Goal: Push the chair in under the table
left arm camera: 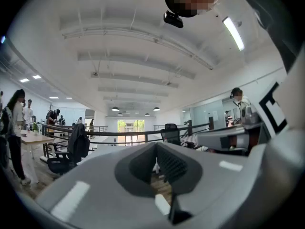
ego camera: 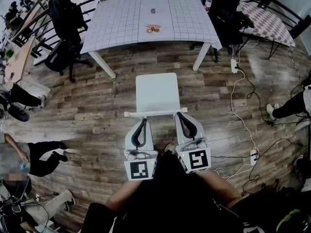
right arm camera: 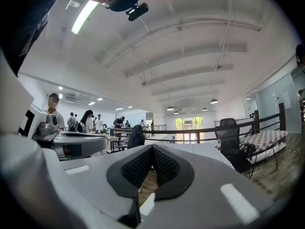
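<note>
Behind white chair (ego camera: 156,93), left gripper (ego camera: 143,121), right gripper (ego camera: 180,114), both closed

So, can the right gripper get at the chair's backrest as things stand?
Likely yes: the shut right gripper has its tips at the backrest of the chair, with nothing between them. I cannot confirm actual contact.

chair (ego camera: 156,93): white, smooth, matt, plastic-like | table (ego camera: 121,23): white cloth cover, printed grid, matt | floor (ego camera: 97,106): wood-grain planks, faint sheen | left gripper (left arm camera: 155,151), right gripper (right arm camera: 152,150): grey matt plastic shells | pads (right arm camera: 164,166): black, ribbed, rubbery | office chair (ego camera: 60,56): black matt upholstery | second table (ego camera: 267,16): chequered cloth cover | railing (right arm camera: 200,129): black, metal-like
</note>
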Available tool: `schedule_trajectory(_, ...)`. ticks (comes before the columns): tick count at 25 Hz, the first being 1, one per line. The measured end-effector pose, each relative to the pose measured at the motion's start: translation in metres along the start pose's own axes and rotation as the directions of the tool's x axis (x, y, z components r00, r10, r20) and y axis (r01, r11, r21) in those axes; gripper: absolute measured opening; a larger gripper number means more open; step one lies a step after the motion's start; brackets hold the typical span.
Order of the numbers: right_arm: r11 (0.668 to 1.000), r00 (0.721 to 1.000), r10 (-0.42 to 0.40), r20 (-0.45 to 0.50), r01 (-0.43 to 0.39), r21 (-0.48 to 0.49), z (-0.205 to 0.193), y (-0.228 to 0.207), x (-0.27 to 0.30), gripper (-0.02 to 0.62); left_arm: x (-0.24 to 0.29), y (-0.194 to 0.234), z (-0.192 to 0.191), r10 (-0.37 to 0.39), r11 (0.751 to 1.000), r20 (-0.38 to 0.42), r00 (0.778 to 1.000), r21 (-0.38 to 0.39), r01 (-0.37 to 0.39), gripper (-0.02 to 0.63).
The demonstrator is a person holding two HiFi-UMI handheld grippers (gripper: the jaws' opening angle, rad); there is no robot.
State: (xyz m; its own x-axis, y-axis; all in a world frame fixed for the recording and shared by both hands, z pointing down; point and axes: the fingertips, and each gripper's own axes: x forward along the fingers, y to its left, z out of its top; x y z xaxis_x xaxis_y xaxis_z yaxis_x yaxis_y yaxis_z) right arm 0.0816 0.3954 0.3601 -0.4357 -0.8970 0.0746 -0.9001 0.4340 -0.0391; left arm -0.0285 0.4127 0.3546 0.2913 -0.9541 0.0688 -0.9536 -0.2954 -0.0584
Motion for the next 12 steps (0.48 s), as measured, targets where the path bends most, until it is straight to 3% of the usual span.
schedule_trajectory(4, 0.998, 1.000, 0.008, 0.007, -0.009, 0.055, -0.005, -0.010, 0.003, -0.003, 0.006, 0.004, -0.005, 0.024, 1.000, -0.007, 1.000, 0.003, -0.024, 0.009)
schedule_trajectory(12, 0.994, 0.996, 0.016, -0.083, -0.006, 0.111, -0.031, -0.023, 0.023, -0.002, 0.024, 0.024, -0.015, 0.054, 0.998, -0.024, 0.998, 0.015, -0.054, 0.009)
